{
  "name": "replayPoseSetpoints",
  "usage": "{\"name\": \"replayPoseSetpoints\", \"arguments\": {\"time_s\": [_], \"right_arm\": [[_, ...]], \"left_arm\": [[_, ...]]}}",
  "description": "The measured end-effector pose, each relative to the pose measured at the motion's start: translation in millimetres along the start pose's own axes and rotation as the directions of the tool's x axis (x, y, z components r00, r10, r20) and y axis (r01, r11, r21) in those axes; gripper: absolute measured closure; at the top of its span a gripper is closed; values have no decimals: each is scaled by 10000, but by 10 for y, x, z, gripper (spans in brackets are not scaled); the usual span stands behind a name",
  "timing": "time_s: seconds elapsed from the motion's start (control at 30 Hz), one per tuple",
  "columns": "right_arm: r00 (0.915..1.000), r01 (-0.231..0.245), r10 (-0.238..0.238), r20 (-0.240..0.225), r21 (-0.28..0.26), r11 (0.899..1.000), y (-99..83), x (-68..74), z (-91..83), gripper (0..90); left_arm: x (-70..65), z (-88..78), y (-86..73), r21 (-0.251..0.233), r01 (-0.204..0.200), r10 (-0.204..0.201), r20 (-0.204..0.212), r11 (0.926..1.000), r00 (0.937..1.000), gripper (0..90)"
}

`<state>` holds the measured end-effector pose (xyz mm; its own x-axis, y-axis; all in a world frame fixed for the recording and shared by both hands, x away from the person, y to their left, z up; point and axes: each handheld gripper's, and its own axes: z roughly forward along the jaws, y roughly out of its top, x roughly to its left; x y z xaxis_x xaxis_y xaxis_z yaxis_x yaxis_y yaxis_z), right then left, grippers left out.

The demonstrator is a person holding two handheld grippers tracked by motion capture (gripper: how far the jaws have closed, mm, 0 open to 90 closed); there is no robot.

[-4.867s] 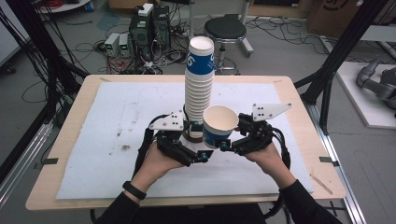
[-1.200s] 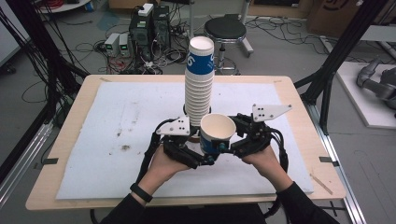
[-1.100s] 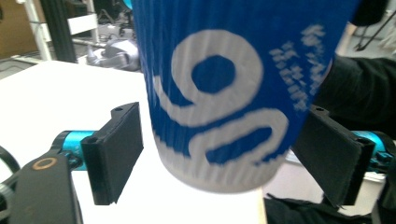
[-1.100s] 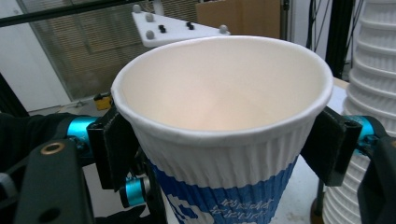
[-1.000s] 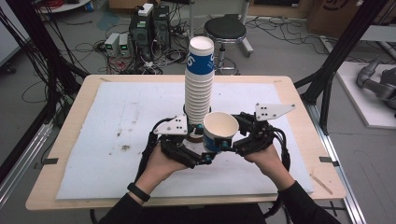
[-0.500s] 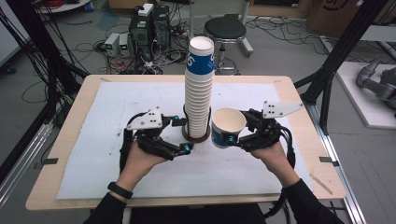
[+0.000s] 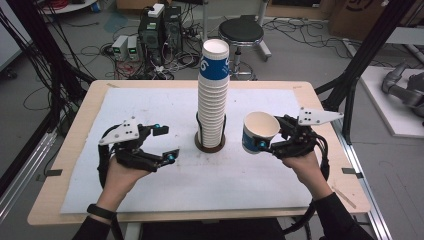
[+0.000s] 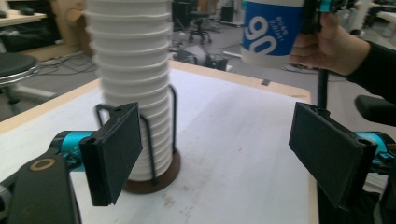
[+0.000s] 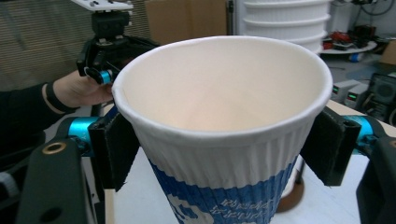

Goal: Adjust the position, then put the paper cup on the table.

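Note:
A tall stack of white ribbed paper cups with a blue band (image 7: pixel 213 95) stands upright in a black wire holder on a round brown base (image 7: pixel 209 146) at the table's middle. My right gripper (image 7: pixel 266 138) is shut on one separate cup (image 7: pixel 258 131), held up to the right of the stack; in the right gripper view both pads press the sides of the cup (image 9: pixel 224 126), whose inside is empty. My left gripper (image 7: pixel 166 143) hovers open left of the stack. In the left gripper view the left gripper (image 8: pixel 222 154) has nothing between its pads, with the stack (image 8: pixel 133 84) just beyond its left jaw.
A white mat (image 7: pixel 150 105) covers most of the wooden table (image 7: pixel 75 150). A stool (image 7: pixel 241 31), electronics and cables lie on the floor behind. A black frame post (image 7: pixel 357 65) rises at the right rear corner.
The two grippers, close together in front of the stack a second ago, have parted. The left one moved left and stands open; the right one moved right with the cup.

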<state>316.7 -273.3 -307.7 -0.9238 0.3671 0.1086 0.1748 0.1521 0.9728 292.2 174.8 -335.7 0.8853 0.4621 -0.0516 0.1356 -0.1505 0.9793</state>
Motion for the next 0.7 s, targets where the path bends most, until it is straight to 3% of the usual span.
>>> {"name": "replayPoseSetpoints", "arguments": {"time_s": [0.07, 0.3, 0.4, 0.7], "right_arm": [[9998, -32, 32, 181, 6, 10000, -27, -25, -52, 222], [9977, -131, 139, 666, -125, 9998, -71, -100, -205, 222], [9965, -168, 185, 813, -216, 9996, -75, -122, -255, 222], [9945, -245, 276, 1011, -320, 9992, -98, -159, -328, 222]], "left_arm": [[39, -68, -22, -105, 80, -83, -260, 9999, 9996, 174], [157, -219, -74, 110, -220, 230, -1050, 9997, 9942, 174], [200, -249, -101, -55, -10, 4, -1038, 10000, 9946, 174], [188, -226, -87, -54, -159, 152, -1161, 9999, 9931, 177]]}}
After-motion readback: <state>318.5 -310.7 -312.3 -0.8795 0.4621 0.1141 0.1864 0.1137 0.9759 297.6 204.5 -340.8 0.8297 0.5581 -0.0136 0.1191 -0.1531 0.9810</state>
